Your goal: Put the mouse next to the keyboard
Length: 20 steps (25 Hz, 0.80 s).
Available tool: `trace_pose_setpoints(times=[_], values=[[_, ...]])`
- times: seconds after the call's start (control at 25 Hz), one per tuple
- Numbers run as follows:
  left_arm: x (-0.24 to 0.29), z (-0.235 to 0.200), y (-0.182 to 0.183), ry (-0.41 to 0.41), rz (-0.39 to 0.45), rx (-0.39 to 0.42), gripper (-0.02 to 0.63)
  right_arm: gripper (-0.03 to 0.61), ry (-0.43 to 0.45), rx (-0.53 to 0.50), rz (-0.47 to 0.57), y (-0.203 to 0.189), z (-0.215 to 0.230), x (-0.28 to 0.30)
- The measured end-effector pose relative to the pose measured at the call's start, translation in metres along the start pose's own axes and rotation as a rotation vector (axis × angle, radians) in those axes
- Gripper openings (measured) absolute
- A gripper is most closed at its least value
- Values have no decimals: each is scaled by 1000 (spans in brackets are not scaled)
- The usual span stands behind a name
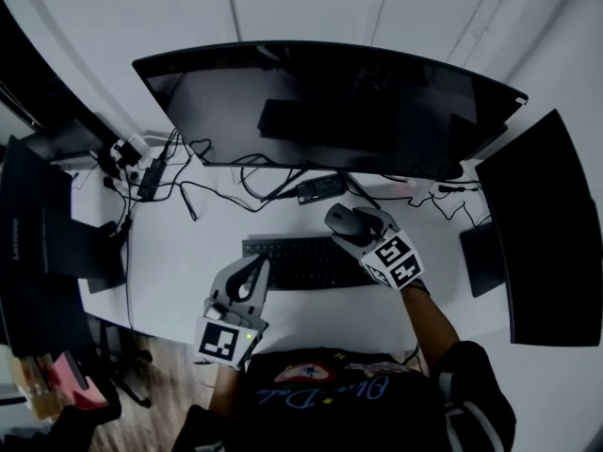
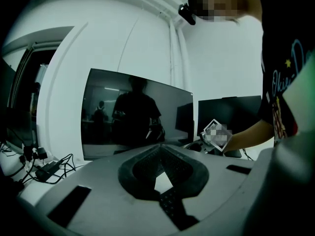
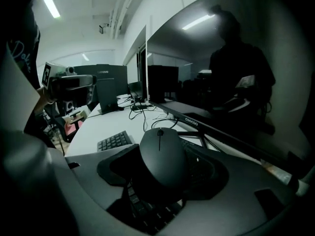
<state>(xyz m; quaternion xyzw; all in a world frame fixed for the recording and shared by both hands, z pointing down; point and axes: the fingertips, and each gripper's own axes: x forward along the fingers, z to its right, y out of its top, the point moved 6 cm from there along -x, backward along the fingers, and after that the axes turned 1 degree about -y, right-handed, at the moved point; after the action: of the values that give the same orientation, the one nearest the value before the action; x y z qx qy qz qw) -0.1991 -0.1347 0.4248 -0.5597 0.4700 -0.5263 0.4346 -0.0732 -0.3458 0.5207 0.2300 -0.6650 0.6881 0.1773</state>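
Observation:
A black keyboard (image 1: 300, 263) lies on the white desk (image 1: 188, 252) in front of the big monitor. A dark grey mouse (image 1: 341, 219) hangs above the keyboard's far right end, and my right gripper (image 1: 351, 223) is shut on it. In the right gripper view the mouse (image 3: 162, 154) sits between the jaws, with keyboard keys (image 3: 114, 141) showing below and to the left. My left gripper (image 1: 256, 267) hovers over the keyboard's near left corner. Its jaws meet at the tips with nothing in them. In the left gripper view the left gripper (image 2: 160, 149) points toward the monitor.
A wide curved monitor (image 1: 320, 111) stands at the back, its stand foot behind the keyboard. A second dark screen (image 1: 542, 224) is at the right, a laptop (image 1: 42, 229) at the left. Cables, a power strip (image 1: 151, 175) and an adapter (image 1: 318, 188) lie behind the keyboard.

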Motion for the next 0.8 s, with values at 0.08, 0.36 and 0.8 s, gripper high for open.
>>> trace_pose_setpoints(times=[0.08, 0.36, 0.8], values=[[-1, 4, 0, -18, 0, 5, 0, 285, -14, 20, 21, 3, -6, -11], [1, 21, 0, -95, -10, 14, 0, 285, -62, 90, 78, 1, -24, -54], [21, 60, 2, -235, -5, 56, 0, 285, -194, 149, 123, -15, -37, -124]])
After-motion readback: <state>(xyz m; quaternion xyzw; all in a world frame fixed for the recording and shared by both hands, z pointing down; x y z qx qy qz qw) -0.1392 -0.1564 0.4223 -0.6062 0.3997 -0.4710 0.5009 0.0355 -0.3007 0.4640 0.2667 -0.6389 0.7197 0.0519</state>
